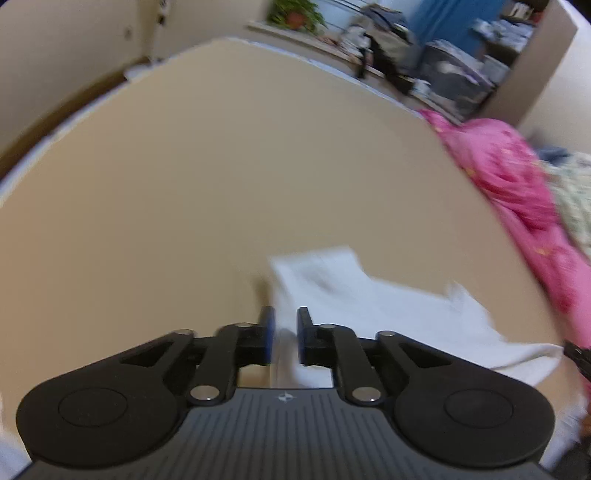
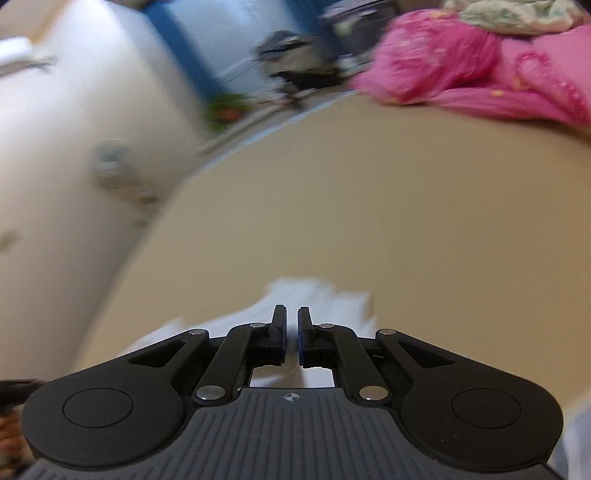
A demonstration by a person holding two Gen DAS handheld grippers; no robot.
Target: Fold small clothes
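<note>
the black two-finger right gripper fills the bottom of the frame, its blue-padded jaws a narrow slit apart – whether they pinch anything is hard to tell. a blurred white cloth garment lies under and just ahead of the fingertips on the flat tan tabletop. a crumpled pink fabric heap sits at the upper right.

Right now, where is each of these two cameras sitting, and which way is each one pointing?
Left wrist: sits on the left gripper, looking forward and down over the tan surface at a white garment; its own black fingers show, slightly apart.
Right wrist: sits on the right gripper, facing down along nearly closed fingers, white cloth visible in the narrow gap.
Shared: the white garment, the tan surface, the pink fabric and a potted plant.
</note>
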